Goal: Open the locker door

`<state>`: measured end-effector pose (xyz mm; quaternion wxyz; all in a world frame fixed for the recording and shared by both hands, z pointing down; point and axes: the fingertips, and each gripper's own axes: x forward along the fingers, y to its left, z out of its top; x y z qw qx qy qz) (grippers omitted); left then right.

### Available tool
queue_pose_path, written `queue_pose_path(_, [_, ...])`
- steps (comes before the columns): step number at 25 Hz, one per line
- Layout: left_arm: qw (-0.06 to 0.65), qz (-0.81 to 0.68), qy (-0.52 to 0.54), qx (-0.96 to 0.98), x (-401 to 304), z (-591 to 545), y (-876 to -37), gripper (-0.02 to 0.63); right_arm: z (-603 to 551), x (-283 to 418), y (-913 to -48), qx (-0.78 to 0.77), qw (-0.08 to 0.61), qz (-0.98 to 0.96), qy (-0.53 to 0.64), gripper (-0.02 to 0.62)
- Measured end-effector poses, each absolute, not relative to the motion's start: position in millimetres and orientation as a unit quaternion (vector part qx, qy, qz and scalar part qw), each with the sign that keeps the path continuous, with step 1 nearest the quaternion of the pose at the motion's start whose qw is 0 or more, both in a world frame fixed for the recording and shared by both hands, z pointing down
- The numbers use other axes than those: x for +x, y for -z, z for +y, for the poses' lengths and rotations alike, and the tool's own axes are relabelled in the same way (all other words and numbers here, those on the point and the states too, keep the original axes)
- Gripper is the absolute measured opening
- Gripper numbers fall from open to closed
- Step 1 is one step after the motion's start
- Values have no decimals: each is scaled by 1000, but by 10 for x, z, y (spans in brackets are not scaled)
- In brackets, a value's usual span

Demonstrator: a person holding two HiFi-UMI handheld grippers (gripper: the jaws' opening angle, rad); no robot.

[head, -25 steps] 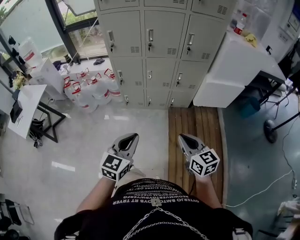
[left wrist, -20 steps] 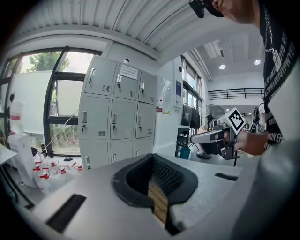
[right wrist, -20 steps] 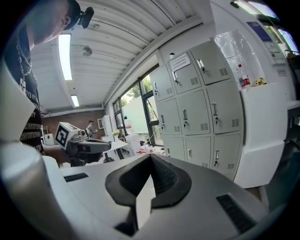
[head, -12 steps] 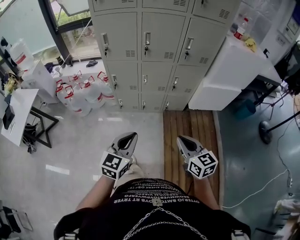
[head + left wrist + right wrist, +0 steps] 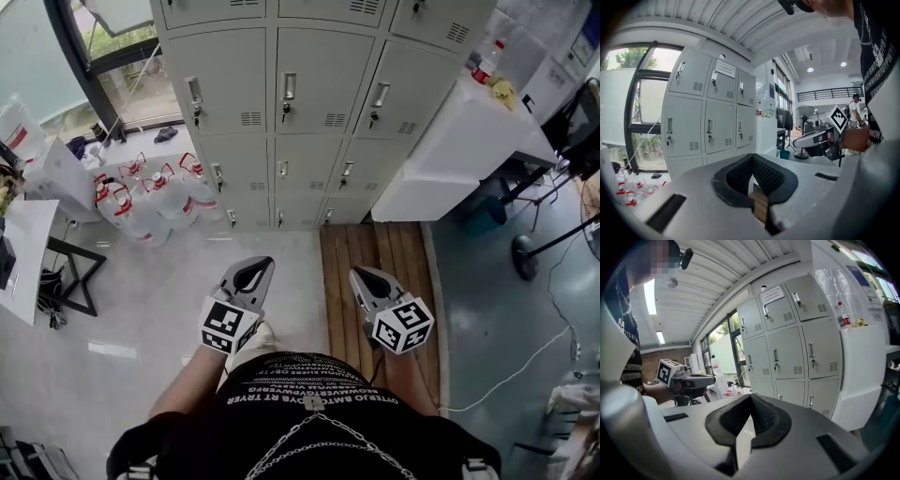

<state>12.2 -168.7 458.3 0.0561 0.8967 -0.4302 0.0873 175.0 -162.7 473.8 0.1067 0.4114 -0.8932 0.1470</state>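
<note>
A bank of grey lockers [image 5: 286,80] stands ahead, every door closed, each with a small upright handle [image 5: 289,86] and a lock below it. The same lockers appear in the left gripper view [image 5: 708,126] and in the right gripper view [image 5: 787,352]. My left gripper [image 5: 255,266] and right gripper [image 5: 360,276] are held side by side in front of the person's body. They point toward the lockers and are well short of them. Both are shut with nothing between the jaws, as the left gripper [image 5: 751,156] and right gripper [image 5: 750,396] show in their own views.
Several water jugs [image 5: 141,202] stand on the floor left of the lockers, by a window. A white counter [image 5: 469,141] with a bottle [image 5: 484,58] adjoins the lockers on the right. A wooden slat board [image 5: 375,248] lies before them. A white table [image 5: 23,253] is at the left.
The lockers have come nearer and fill more of the head view; the jugs and table have slid left. Both grippers keep their places, shut.
</note>
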Motion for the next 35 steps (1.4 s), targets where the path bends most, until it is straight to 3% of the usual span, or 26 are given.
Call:
queue_pose_path(18, [60, -450, -82, 887, -1245, -2658, -4590, 5, -2749, 299, -4588, 382, 110, -910, -121, -3])
queue_pose_path(35, [97, -463, -74, 878, -1487, -3367, -4867, 5, -3545, 43, -4764, 363, 145, -912, -123, -3])
